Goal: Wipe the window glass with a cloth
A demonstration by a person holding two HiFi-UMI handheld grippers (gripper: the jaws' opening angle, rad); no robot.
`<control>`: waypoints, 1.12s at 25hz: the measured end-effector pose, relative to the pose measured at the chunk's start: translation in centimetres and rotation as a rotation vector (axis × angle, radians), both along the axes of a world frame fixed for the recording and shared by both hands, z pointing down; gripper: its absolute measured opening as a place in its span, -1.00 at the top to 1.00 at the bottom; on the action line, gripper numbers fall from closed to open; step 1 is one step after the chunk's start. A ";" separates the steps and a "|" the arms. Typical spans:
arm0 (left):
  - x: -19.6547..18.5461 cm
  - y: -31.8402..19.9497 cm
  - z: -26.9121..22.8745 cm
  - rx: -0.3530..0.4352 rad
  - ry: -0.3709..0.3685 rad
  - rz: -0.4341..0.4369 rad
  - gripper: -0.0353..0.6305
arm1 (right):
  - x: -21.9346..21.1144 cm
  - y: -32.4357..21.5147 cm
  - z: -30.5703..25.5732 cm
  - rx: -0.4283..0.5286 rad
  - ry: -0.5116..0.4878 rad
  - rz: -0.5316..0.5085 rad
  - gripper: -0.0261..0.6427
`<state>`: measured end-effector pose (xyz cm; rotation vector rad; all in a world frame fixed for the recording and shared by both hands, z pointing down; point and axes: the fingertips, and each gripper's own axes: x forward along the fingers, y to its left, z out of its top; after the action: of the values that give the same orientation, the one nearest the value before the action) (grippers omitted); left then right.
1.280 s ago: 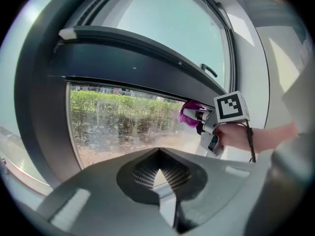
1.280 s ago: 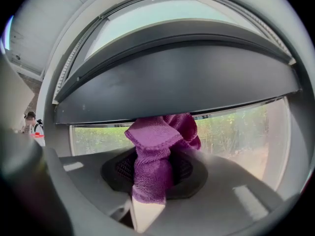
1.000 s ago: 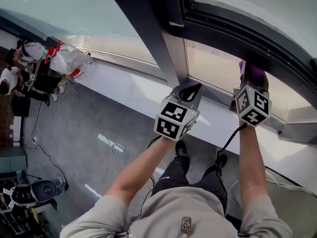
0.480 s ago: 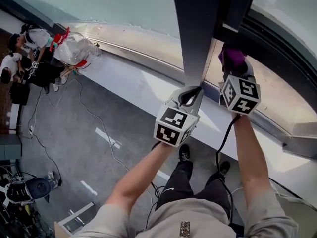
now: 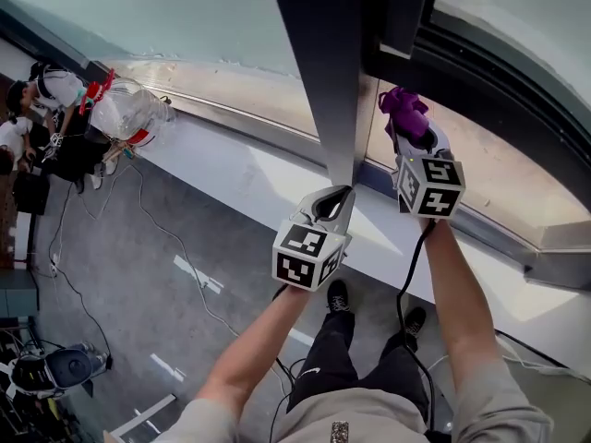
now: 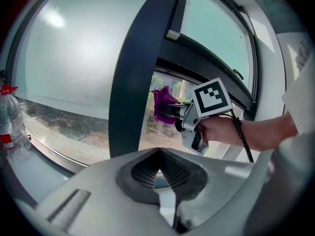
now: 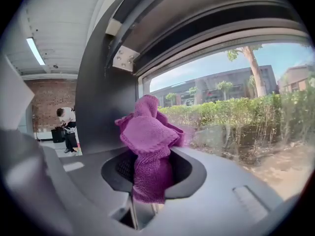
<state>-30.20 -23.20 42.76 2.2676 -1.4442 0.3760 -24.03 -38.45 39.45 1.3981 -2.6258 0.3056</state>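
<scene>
The right gripper [image 5: 409,137] is clamped on a bunched purple cloth [image 5: 403,105], raised at the window glass [image 5: 480,169] just right of the dark frame post [image 5: 323,72]; whether the cloth touches the pane I cannot tell; the left gripper [image 5: 334,199] has its jaws pressed together with nothing between them, nearer and lower left, in front of the white sill [image 5: 245,169].

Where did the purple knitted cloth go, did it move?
Yes. The purple knitted cloth slid left, closer to the dark upright window post.
</scene>
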 end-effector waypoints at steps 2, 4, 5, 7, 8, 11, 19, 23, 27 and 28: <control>1.5 -0.3 -0.3 0.002 0.005 0.024 0.89 | 2.2 0.1 -0.2 0.004 0.013 0.030 0.52; 3.6 -0.4 -0.7 0.005 0.012 0.058 0.89 | 4.4 0.8 -0.7 0.022 0.034 0.048 0.52; 4.9 -0.5 -0.8 0.006 0.015 0.079 0.89 | 5.7 1.2 -0.9 0.029 0.040 0.058 0.52; 7.8 -0.8 -1.1 0.010 0.020 0.122 0.89 | 8.6 1.7 -1.2 0.040 0.043 0.080 0.52; 9.4 -1.0 -1.3 0.013 0.021 0.143 0.89 | 10.2 1.9 -1.3 0.043 0.043 0.093 0.52; 14.2 -1.2 -1.6 0.017 0.024 0.204 0.89 | 15.8 2.8 -1.7 0.045 0.040 0.147 0.52; 28.1 -0.8 -2.0 0.030 0.038 0.362 0.89 | 33.3 5.8 -1.9 0.039 0.046 0.337 0.52; 34.9 0.0 -1.4 0.024 0.038 0.423 0.89 | 42.0 7.2 -1.5 0.040 0.040 0.429 0.51; 40.5 1.3 -0.3 0.005 0.019 0.486 0.89 | 49.7 8.5 -1.4 0.054 0.039 0.511 0.51; 41.7 1.7 0.0 0.001 0.015 0.499 0.89 | 51.6 8.8 -1.3 0.056 0.036 0.535 0.51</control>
<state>11.55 -21.54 42.75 2.6078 -0.8519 0.5020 27.59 -29.62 38.15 2.0866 -2.2015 0.2611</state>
